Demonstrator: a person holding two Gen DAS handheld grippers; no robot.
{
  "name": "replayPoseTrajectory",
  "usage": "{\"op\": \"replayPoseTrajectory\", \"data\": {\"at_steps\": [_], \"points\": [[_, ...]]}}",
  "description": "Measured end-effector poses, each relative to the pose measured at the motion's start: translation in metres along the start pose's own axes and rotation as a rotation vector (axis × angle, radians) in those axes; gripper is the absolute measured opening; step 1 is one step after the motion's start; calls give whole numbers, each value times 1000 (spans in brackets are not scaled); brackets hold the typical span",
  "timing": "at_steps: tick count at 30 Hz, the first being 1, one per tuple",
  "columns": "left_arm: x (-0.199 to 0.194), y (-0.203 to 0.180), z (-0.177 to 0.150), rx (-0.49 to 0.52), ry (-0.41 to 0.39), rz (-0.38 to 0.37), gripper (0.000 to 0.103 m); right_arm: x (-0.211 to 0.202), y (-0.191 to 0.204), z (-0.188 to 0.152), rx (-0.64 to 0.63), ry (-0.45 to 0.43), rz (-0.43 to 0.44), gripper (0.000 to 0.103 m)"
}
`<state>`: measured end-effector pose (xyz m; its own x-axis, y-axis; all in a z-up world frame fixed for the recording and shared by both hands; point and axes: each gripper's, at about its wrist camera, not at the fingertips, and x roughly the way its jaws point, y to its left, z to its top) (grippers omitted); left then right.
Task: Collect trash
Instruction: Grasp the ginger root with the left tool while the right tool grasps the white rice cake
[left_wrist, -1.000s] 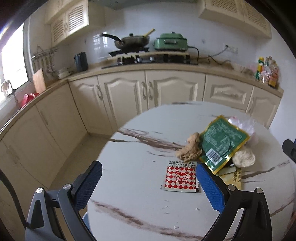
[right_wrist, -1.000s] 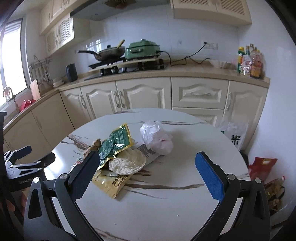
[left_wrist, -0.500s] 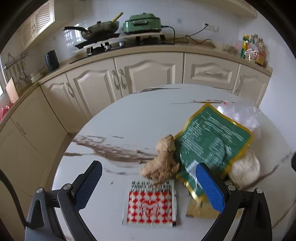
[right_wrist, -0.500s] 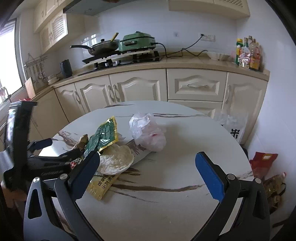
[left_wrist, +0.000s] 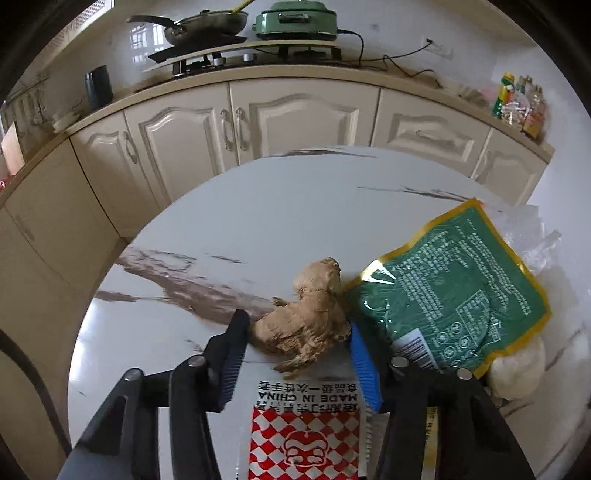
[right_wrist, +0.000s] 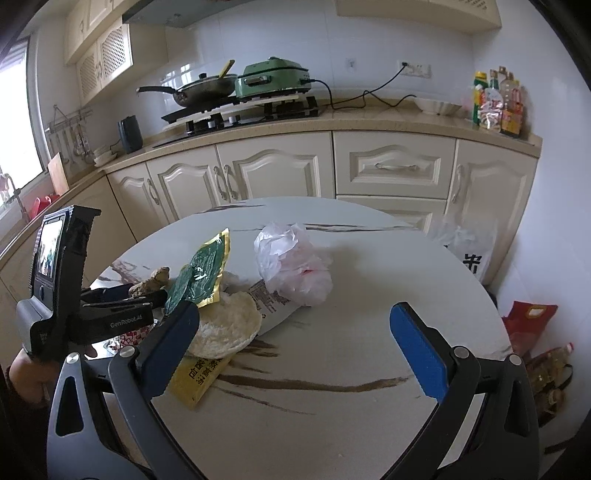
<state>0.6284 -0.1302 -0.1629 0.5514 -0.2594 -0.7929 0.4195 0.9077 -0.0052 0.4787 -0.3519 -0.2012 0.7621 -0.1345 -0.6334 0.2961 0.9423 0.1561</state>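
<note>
Since a second ago the left claw (left_wrist: 295, 350) has been carried forward and down across the round marble surface (left_wrist: 258, 206), from a place short of the red-and-white checked packet (left_wrist: 304, 439) to one over it, and its jaws, then spread wide, are now closing around the knobbly piece of ginger root (left_wrist: 303, 325). The root is seen lying on the surface between the two blue pads, with the left pad at its side and the right pad at or just beside its other flank; a firm squeeze cannot yet be confirmed, and the root is not lifted. The green foil pouch (left_wrist: 450, 295) lies just beside the root on its right, its edge close to the right pad, so it may be caught in the pinch. The right claw (right_wrist: 295, 354) is held wide open and empty above bare surface, with the crumpled plastic bag (right_wrist: 291, 266), the white round disc (right_wrist: 225, 325) and the yellow sachet (right_wrist: 195, 376) beyond it. The first pickup is judged to be under way, and all the other litter remains to be collected.
</note>
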Motion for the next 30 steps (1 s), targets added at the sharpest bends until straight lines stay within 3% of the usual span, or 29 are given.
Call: {"op": "replayPoseTrajectory", "data": {"at_steps": [7, 16, 25, 27, 30], "points": [[-16, 3, -13, -4, -28, -24, 48, 10, 2, -4, 8, 44, 37, 103], [-89, 22, -48, -45, -128, -13, 48, 34, 24, -8, 6, 102, 123, 103], [-132, 28, -83, -62, -152, 2, 48, 74, 56, -21, -59, 210, 94, 103], [-138, 27, -87, -60, -151, -9, 48, 76, 55, -20, -40, 213, 124, 96], [-146, 27, -91, -55, -150, -28, 48, 80, 53, -21, -38, 233, 125, 64]]}}
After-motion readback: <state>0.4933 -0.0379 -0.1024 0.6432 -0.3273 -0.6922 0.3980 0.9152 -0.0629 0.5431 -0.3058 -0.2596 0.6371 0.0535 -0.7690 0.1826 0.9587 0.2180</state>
